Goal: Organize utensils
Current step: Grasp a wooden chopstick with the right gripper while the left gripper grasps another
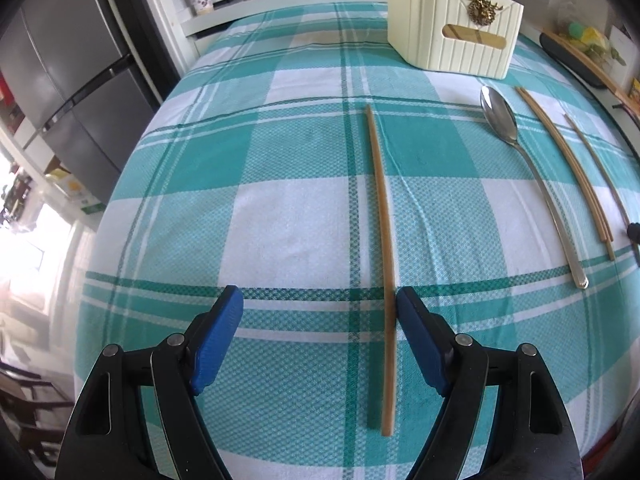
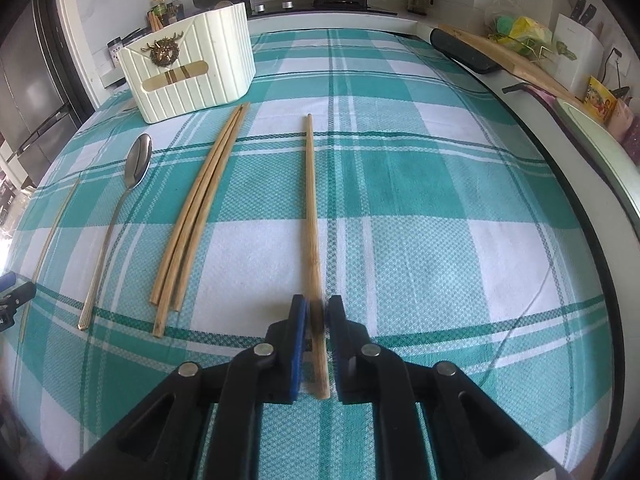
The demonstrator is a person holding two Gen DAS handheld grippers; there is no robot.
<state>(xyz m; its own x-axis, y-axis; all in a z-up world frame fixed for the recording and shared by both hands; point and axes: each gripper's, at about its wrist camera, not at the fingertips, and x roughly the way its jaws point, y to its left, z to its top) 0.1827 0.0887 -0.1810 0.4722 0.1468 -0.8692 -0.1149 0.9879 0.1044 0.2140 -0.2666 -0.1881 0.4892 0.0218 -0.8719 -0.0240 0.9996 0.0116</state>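
Wooden chopstick (image 2: pixel 313 240), no readable writing.

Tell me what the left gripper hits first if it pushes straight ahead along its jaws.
Nothing standing, it seems. The left gripper points up the tablecloth, its open jaws around a chopstick. The holder sits farther off, right of that line; depth is unclear.

Bright daylight enters from the left, overexposing the left edge of the left wrist view. The cloth (image 1: pixel 280 208) is evenly lit with faint shadows. Fisheye distortion bends straight lines outward; corners vignette black. Slight blur marks the chopstick (image 2: pixel 316 312) between the right gripper's pads.
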